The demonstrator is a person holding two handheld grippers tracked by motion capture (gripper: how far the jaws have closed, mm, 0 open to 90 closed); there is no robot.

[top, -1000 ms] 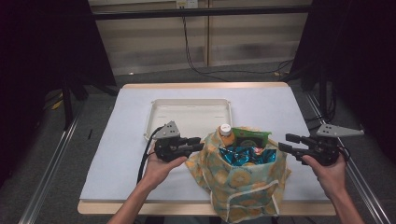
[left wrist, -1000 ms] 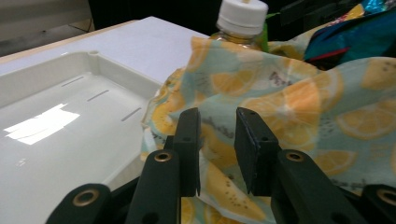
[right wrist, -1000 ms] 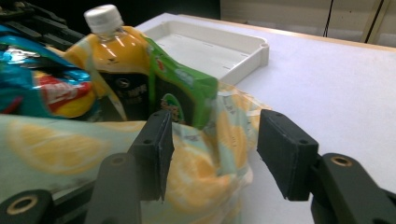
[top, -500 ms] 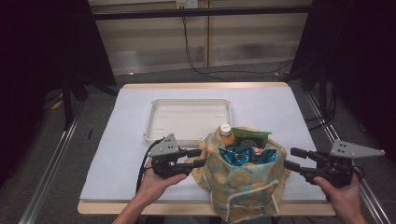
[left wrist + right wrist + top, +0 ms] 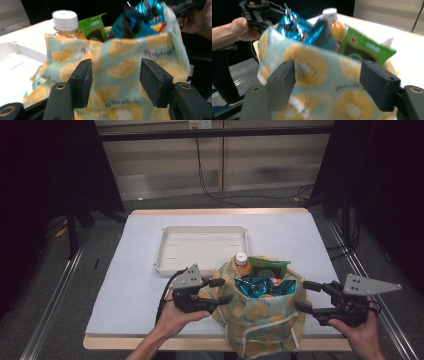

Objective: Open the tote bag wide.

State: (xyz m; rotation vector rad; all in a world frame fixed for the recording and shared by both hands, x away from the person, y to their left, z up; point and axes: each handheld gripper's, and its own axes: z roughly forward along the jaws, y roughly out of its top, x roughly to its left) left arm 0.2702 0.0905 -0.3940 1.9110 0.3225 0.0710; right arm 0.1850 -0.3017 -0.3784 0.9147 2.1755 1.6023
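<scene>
While a person's two forearms come in from the near edge in the high view, the white surface [image 5: 130, 270] spreads widest of all, a pale sheet on a wood-edged top; on its far half lies a shallow white tray [image 5: 200, 247], set flat; nearer the person, just beside the tray's near right corner, stands the fabric bag [image 5: 260, 317], pale green with a lemon-slice print, its mouth open upward and its lower part hanging over the surface's near edge; out of the mouth rise a blue crinkled snack packet [image 5: 260, 286], a green packet [image 5: 267, 266] leaning toward the far side, and a bottle [image 5: 242, 261] of orange drink with a white cap, upright at the bag's far left corner; the left hand-held gripper [image 5: 220, 291] sits at the bag's left side, its jaws spread and just having been opening, the printed cloth lying between them in the left gripper view with both pads clear of it; the right hand-held gripper [image 5: 306, 296] sits at the bag's right side, level with the other, its jaws also spread and just having been opening, the bag's wall between them but not pinched.
</scene>
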